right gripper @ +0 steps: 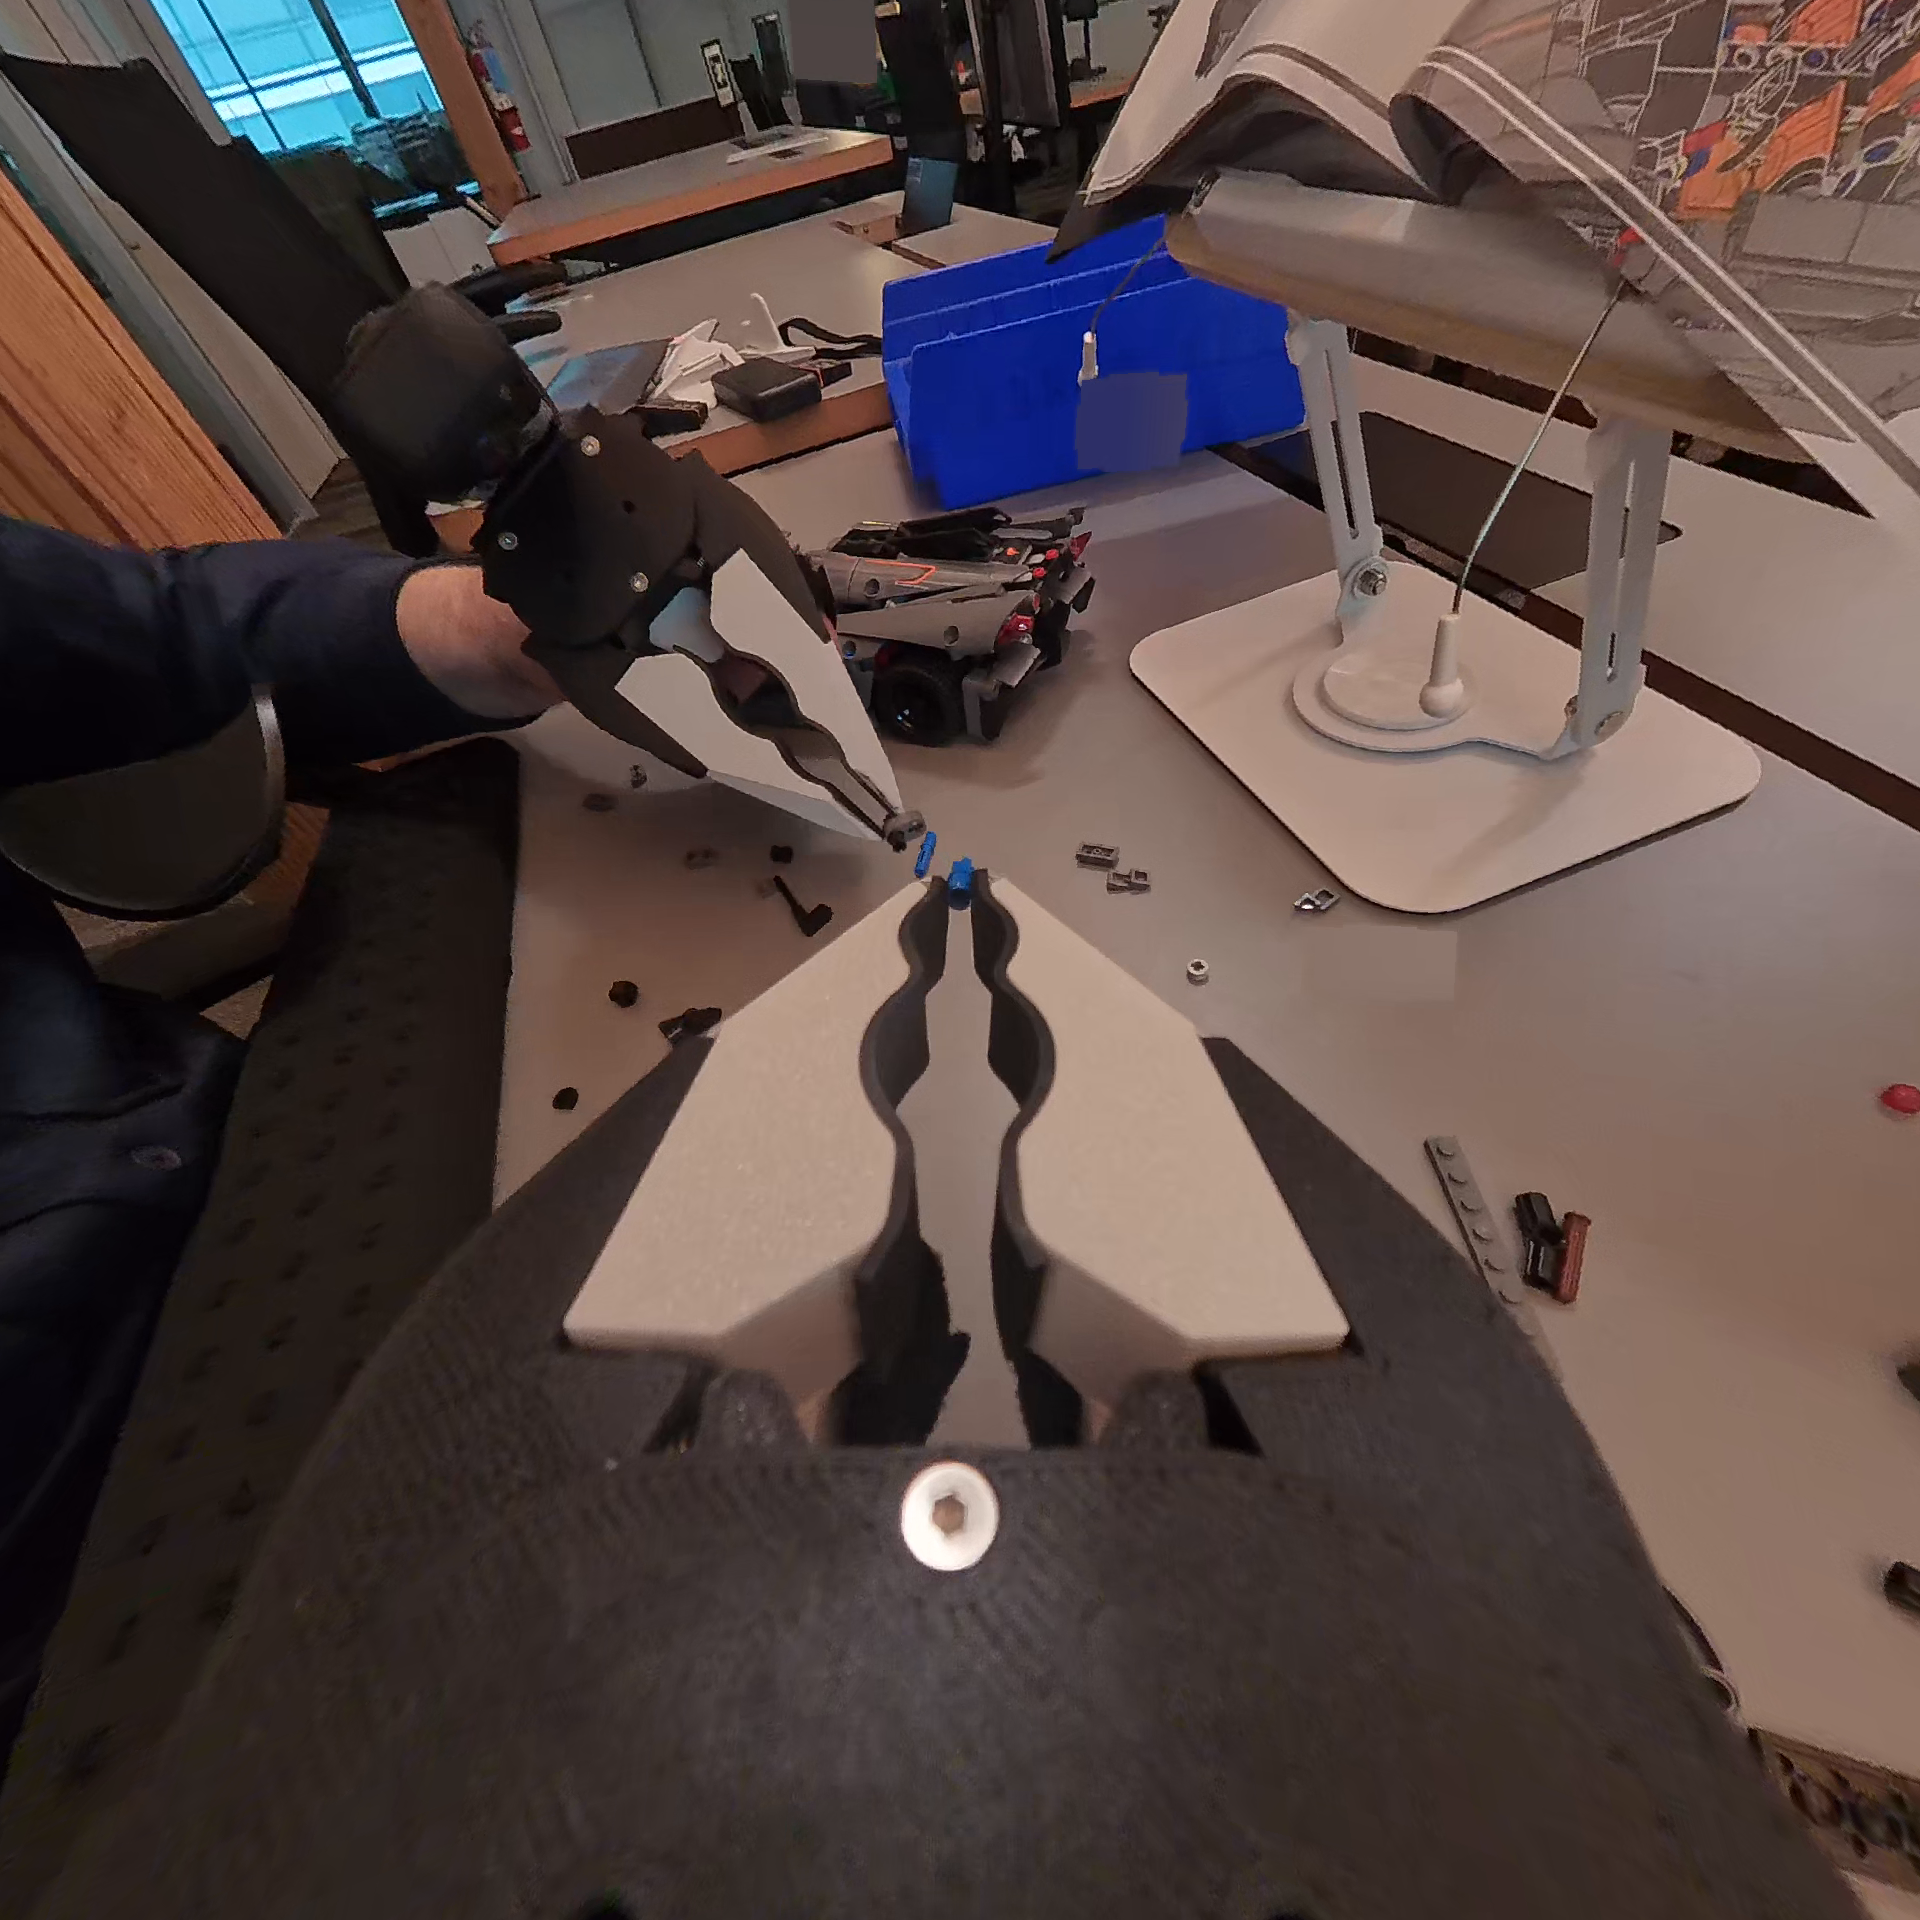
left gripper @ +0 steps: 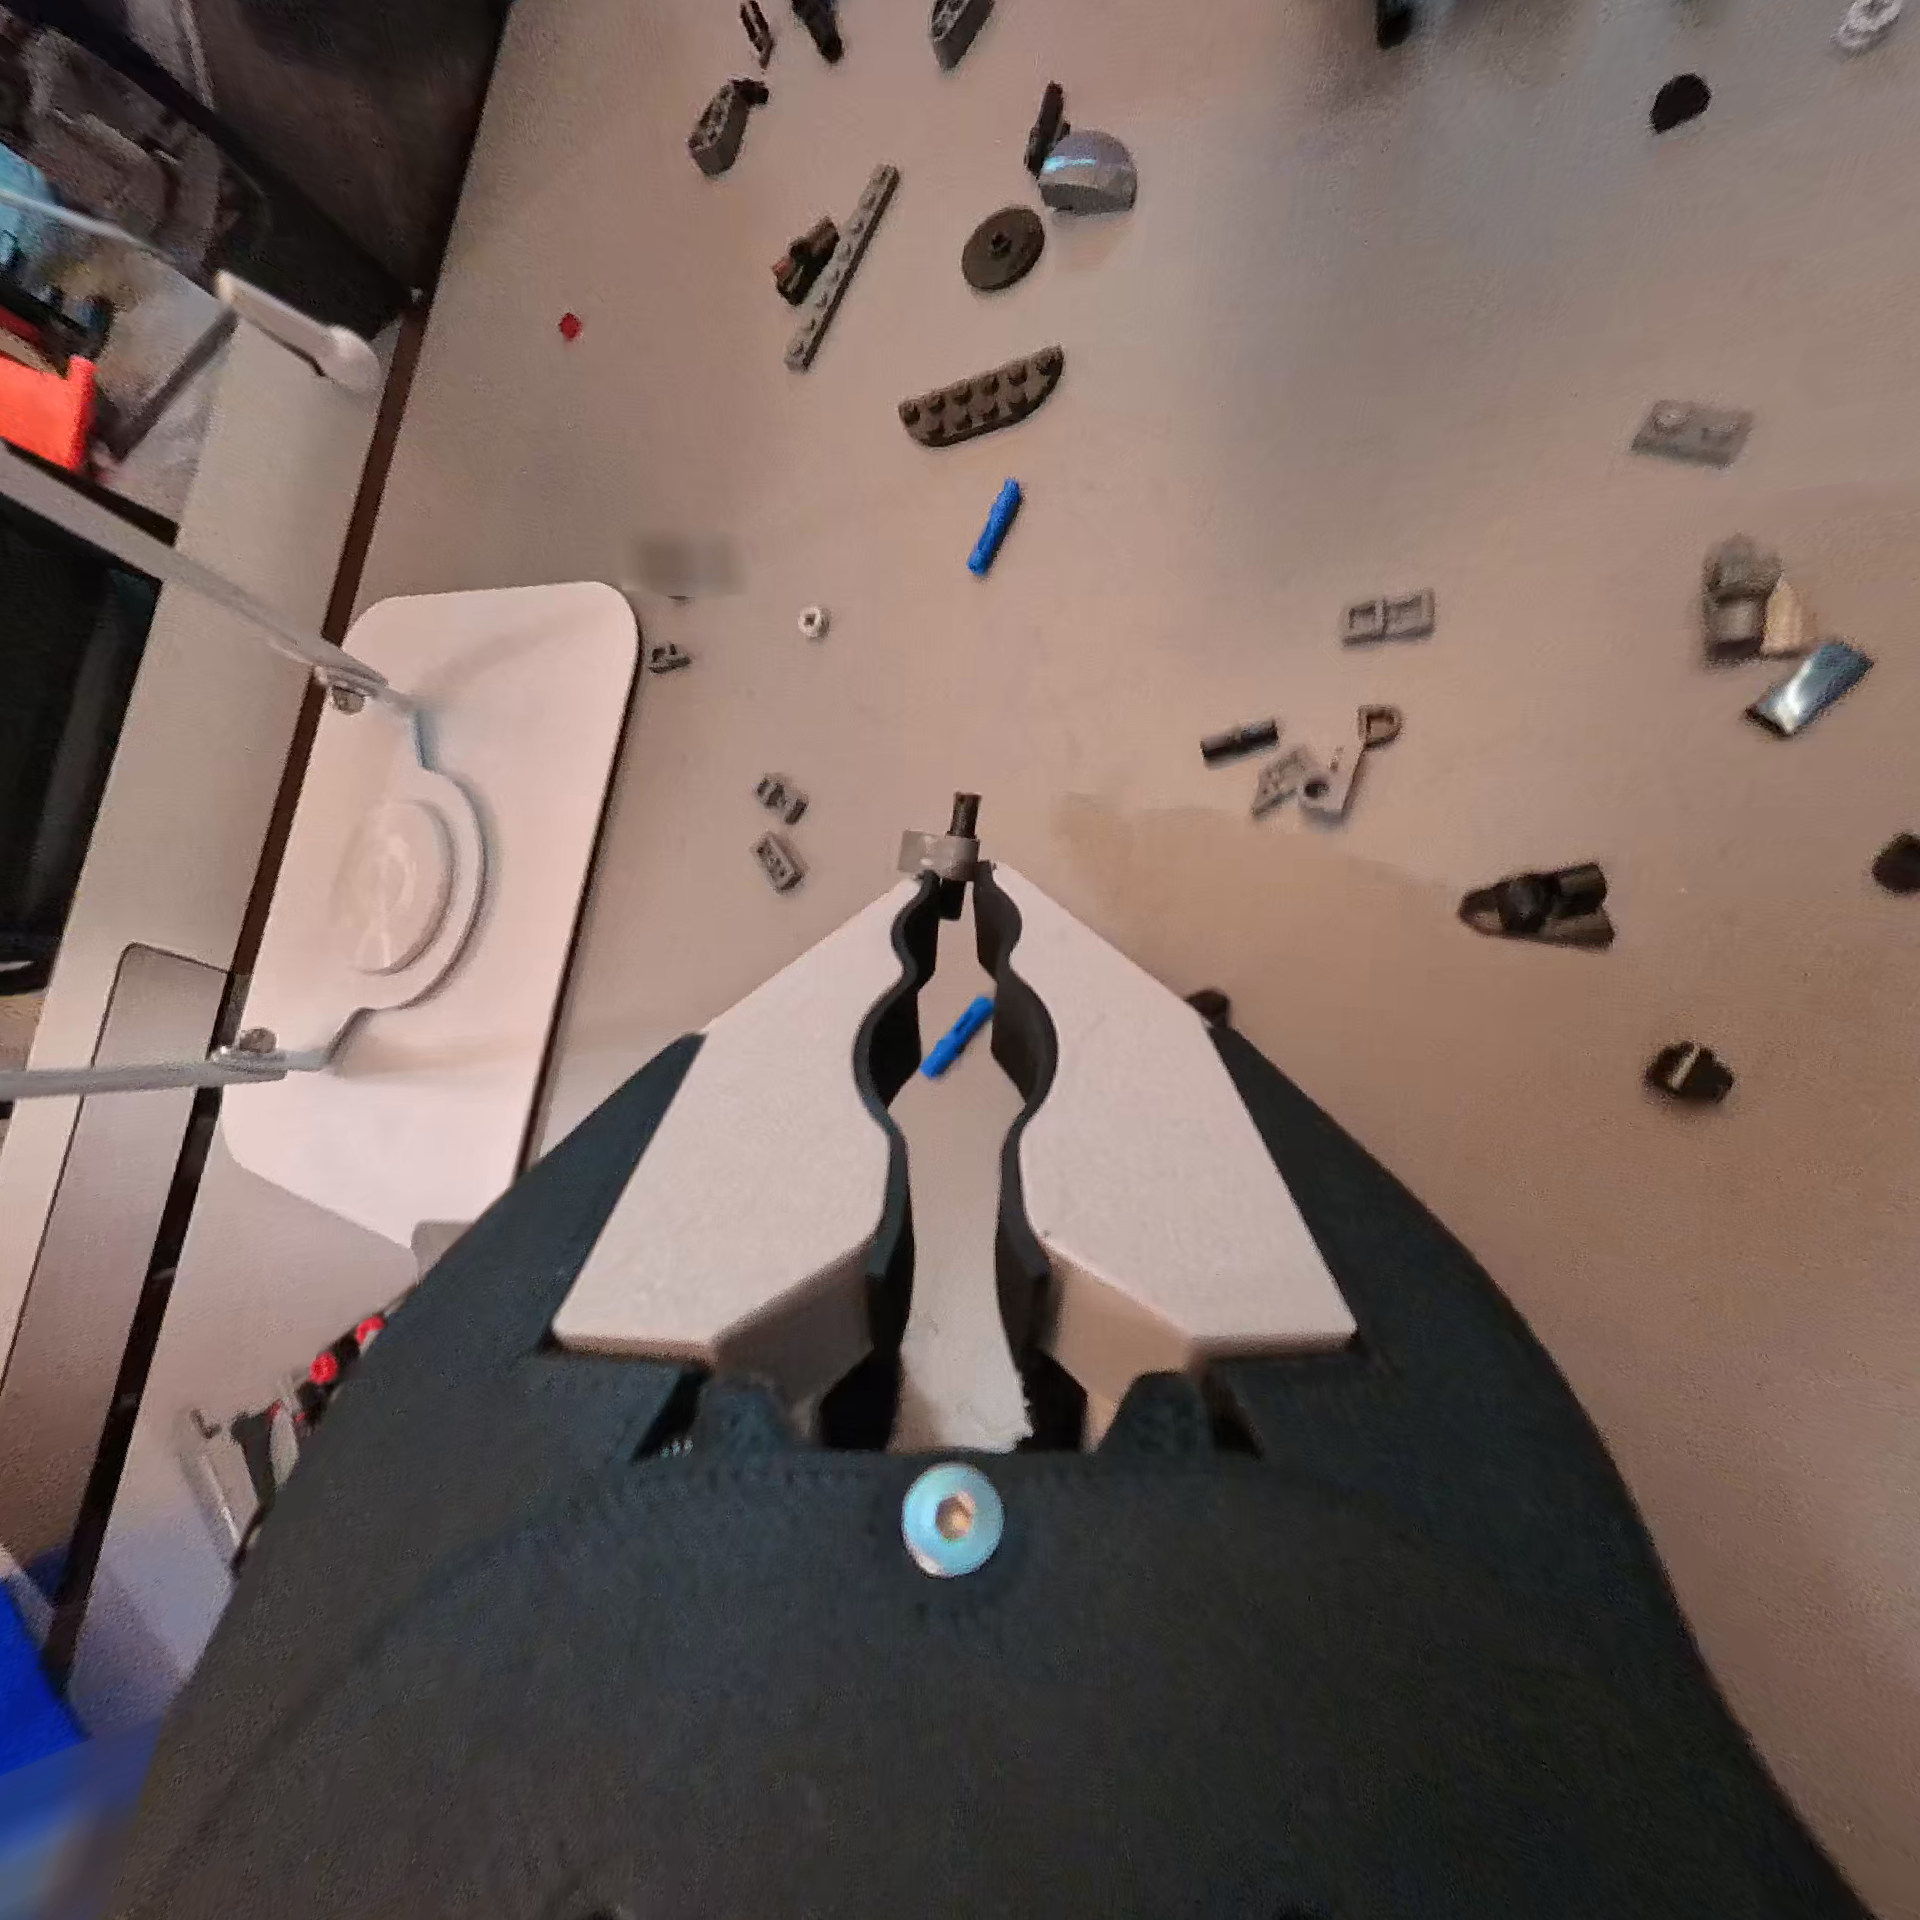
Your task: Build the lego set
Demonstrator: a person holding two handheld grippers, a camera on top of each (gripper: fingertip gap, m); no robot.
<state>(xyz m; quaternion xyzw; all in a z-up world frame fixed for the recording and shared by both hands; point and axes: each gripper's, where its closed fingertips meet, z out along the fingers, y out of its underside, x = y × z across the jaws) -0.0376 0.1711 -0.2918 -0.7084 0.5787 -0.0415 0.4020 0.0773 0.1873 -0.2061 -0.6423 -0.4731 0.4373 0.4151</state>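
Observation:
My left gripper point(left gripper: 951, 881) is shut on a small grey lego piece with a black pin point(left gripper: 948, 844) and holds it above the table. It also shows in the right wrist view point(right gripper: 900, 827), held by a hand, tip pointing down to the right. My right gripper point(right gripper: 961, 896) is shut on a blue pin point(right gripper: 960, 879), close to the left gripper's tip. A second blue pin point(right gripper: 925, 850) lies between the two tips; in the left wrist view it shows between my fingers point(left gripper: 958, 1036). A third blue pin point(left gripper: 994, 525) lies farther out. A partly built grey and black car point(right gripper: 956, 613) stands behind.
Loose dark and grey pieces are scattered over the table, such as a curved plate point(left gripper: 982, 398) and a long plate point(left gripper: 844, 265). A white stand point(right gripper: 1444, 748) holds an open booklet at the right. A blue bin point(right gripper: 1039, 353) stands behind the car. Across from one pair of fingers to the other is roughly 15 cm. The curved plate point(left gripper: 982, 398) is about 12 cm from my right fingertips.

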